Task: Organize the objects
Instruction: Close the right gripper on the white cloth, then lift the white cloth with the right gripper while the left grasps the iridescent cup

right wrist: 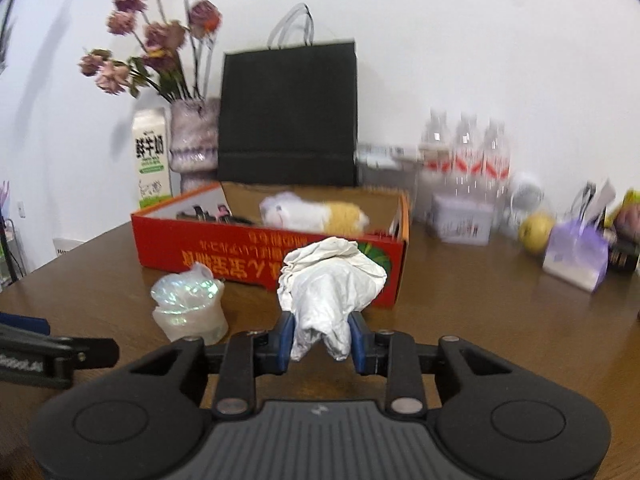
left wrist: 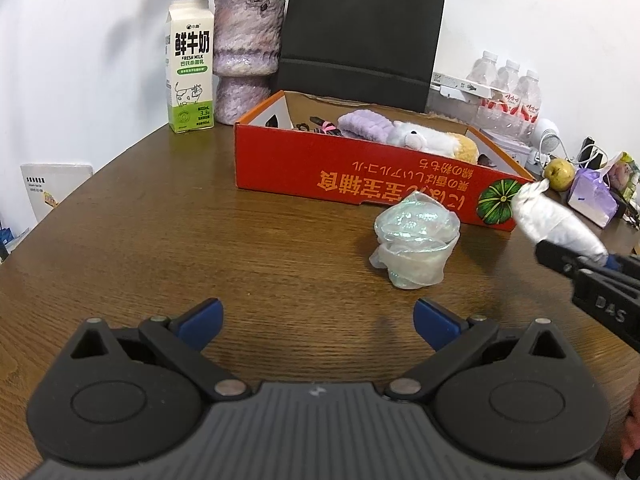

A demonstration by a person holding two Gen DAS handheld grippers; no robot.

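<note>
My right gripper point(right wrist: 322, 336) is shut on a crumpled white cloth point(right wrist: 332, 284) and holds it above the table in front of the red cardboard box point(right wrist: 240, 256); the cloth also shows in the left wrist view point(left wrist: 556, 220). A shiny iridescent plastic bundle point(left wrist: 414, 240) lies on the wooden table just in front of the box point(left wrist: 360, 176). My left gripper point(left wrist: 318, 320) is open and empty, low over the table, short of the bundle. The box holds a white and yellow plush toy point(left wrist: 432, 140), a purple fluffy item point(left wrist: 364, 124) and small dark items.
A milk carton point(left wrist: 189, 68), a vase with dried flowers point(left wrist: 246, 60) and a black paper bag point(left wrist: 360, 36) stand behind the box. Water bottles point(left wrist: 508, 92), a pear point(left wrist: 560, 174), a purple packet point(left wrist: 592, 196) and a tin point(right wrist: 460, 220) crowd the right.
</note>
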